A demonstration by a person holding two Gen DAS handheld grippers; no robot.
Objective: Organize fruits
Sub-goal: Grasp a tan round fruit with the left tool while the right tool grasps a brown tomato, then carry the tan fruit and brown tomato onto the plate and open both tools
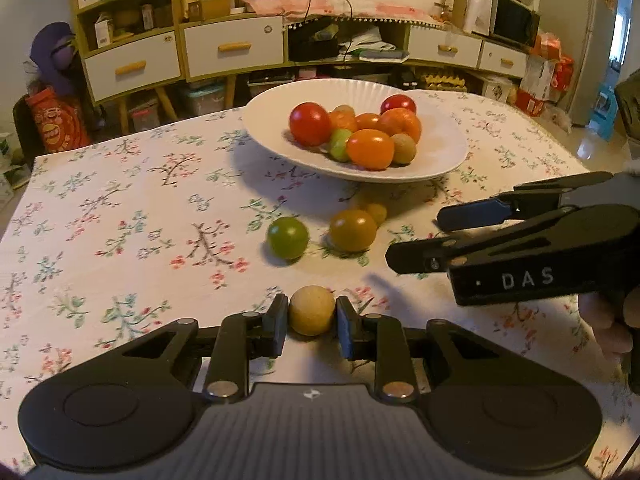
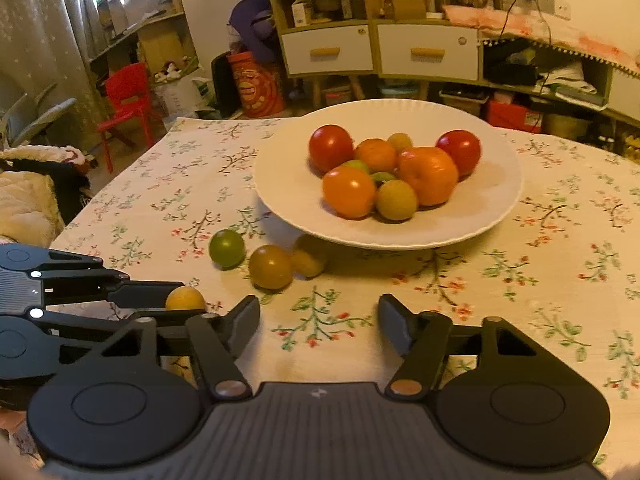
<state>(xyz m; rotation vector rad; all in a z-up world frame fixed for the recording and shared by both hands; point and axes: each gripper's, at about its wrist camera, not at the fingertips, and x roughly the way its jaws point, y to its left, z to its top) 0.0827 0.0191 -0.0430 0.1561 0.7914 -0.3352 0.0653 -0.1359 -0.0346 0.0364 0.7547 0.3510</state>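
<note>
1. tan ball fruit (image 1: 311, 315) pinched in my left gripper (image 1: 312, 320), low over the floral tablecloth (image 1: 120, 208).
2. my right gripper (image 2: 319, 326) half spread, nothing between its fingers.
3. white plate (image 2: 288, 184) of fruit beyond.

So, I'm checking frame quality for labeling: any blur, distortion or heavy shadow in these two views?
Left wrist view: strong fisheye bending of the cabinets, warm dim light, the white plate casts a broad shadow on the tablecloth. Right wrist view: same bending, slight blur on the green fruit.
</note>
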